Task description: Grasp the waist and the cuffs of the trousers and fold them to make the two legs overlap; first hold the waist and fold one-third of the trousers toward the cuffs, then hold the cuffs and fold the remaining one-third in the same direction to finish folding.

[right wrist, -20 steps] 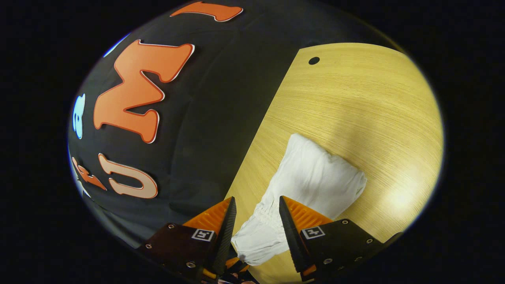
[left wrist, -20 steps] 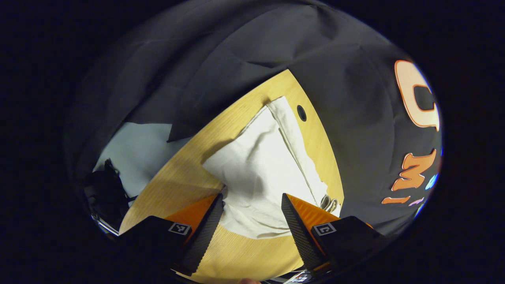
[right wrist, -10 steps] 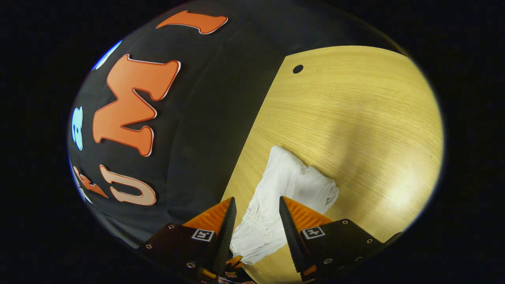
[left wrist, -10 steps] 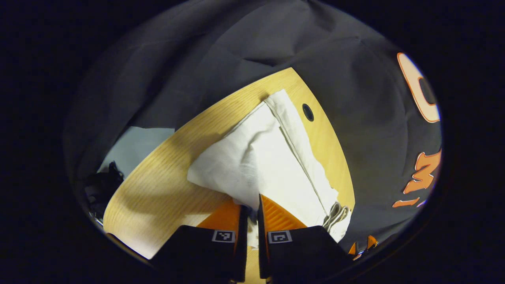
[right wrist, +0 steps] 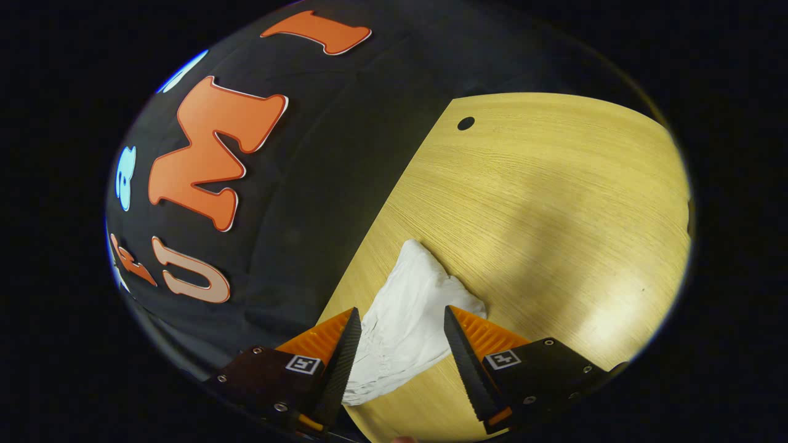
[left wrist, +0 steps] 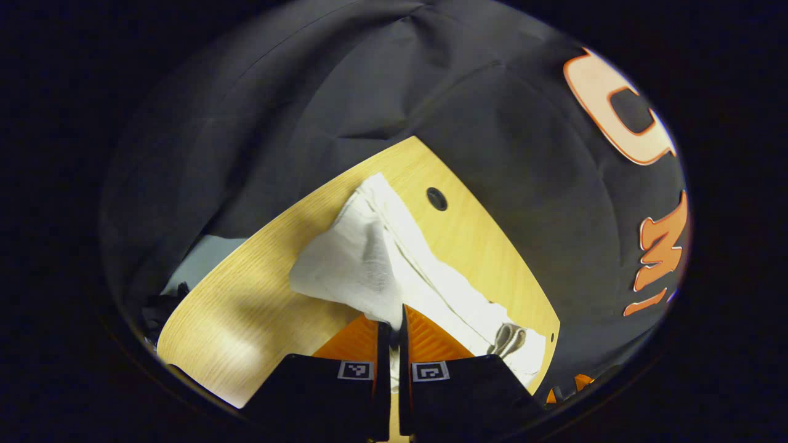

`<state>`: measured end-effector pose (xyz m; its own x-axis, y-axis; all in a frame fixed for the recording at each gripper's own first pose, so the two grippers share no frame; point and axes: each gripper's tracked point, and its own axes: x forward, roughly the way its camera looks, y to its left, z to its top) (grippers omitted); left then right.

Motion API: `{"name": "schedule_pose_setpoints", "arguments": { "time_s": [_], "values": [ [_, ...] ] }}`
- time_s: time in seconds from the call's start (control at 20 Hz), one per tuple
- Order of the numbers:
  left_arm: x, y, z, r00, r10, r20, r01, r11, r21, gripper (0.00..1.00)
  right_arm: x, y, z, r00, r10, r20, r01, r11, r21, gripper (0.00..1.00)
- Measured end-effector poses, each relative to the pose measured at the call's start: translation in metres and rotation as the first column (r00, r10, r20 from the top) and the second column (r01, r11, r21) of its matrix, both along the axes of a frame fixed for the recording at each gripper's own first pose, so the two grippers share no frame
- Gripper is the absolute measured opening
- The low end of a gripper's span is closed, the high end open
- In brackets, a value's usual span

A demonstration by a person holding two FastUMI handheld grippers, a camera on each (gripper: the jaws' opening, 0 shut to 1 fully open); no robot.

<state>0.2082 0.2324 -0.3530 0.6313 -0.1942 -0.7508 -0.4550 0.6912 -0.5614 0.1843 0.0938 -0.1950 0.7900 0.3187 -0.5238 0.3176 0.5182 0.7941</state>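
Left gripper view: left claw (left wrist: 389,329) pinching trousers (left wrist: 369,271), apparently lifted; right claw (right wrist: 397,344) spread.

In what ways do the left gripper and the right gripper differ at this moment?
The left gripper is shut on the white trousers, lifting a fold; the right gripper is open, with cloth lying between its fingers, not pinched. The left gripper looks along the length of the trousers; the right gripper sees just one end. Both hang over the wooden table.

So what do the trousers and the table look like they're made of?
Trousers: soft, thin white woven cloth, probably cotton or linen; matte, creasing and draping where lifted. Table: pale wood or wood-look laminate; fine straight grain, slight sheen under the light.
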Motion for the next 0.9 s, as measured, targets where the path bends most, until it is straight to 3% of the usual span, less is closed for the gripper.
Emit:
{"name": "schedule_pose_setpoints", "arguments": {
  "time_s": [0.25,0.65,0.9],
  "values": [
    [0.018,-0.036,0.048,0.996,-0.049,0.075,0.047,0.999,0.026,0.09,-0.01,-0.019,-0.007,0.999,0.042,-0.002,-0.042,0.998,-0.053,0.94],
    [0.053,-0.134,0.111,0.972,-0.168,0.167,0.161,0.986,0.054,0.09,-0.031,-0.054,-0.012,0.995,0.096,0.01,-0.093,0.983,-0.156,0.96],
    [0.072,-0.207,0.135,0.947,-0.252,0.198,0.247,0.968,0.051,0.09,-0.047,-0.078,-0.015,0.996,0.085,-0.003,-0.084,0.983,-0.164,0.96]
  ]
}}
